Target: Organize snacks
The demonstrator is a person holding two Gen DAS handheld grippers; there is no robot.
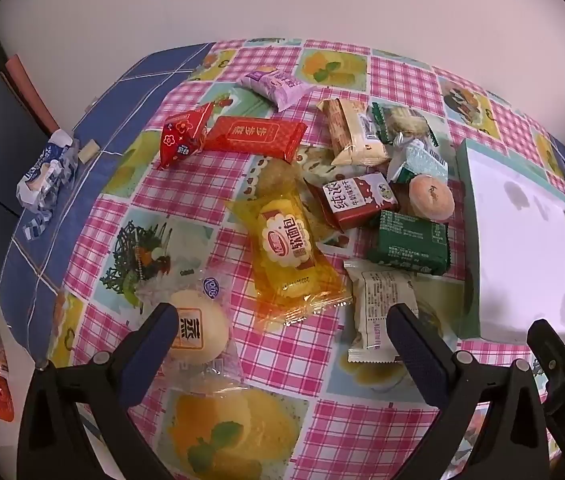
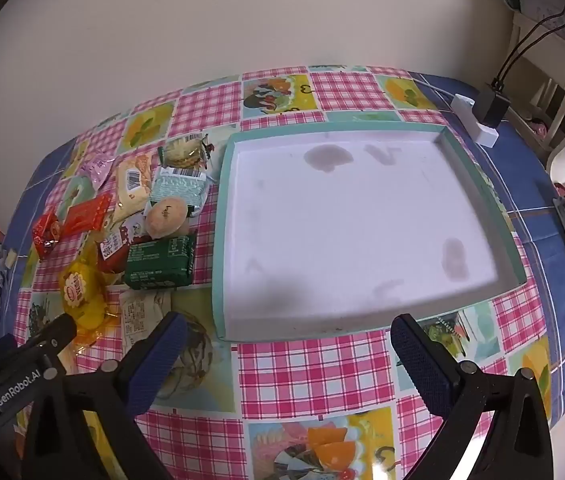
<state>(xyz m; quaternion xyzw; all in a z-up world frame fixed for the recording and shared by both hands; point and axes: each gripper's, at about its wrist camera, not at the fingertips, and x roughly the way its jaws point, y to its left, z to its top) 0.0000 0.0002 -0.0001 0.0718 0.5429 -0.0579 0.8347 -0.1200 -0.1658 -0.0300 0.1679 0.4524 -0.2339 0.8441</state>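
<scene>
None of the snacks (image 1: pixel 322 184) sits in the tray (image 2: pixel 362 320) yet; they lie heaped on the worktop (image 2: pixel 314 368) ahead of the left claw (image 1: pixel 282 344). Both claws are spread and hold nothing, the right claw (image 2: pixel 290 344) facing the bare tray, so the whole sorting remains.

Wrapped snacks (image 1: pixel 322 184) lie heaped at frame centre; shallow white tray (image 2: pixel 482 184), teal-rimmed and stained, sits flat, centre right.

two wrist views slanting down, snack pile (image 1: pixel 346 184) and tray (image 2: pixel 362 320) shared
</scene>
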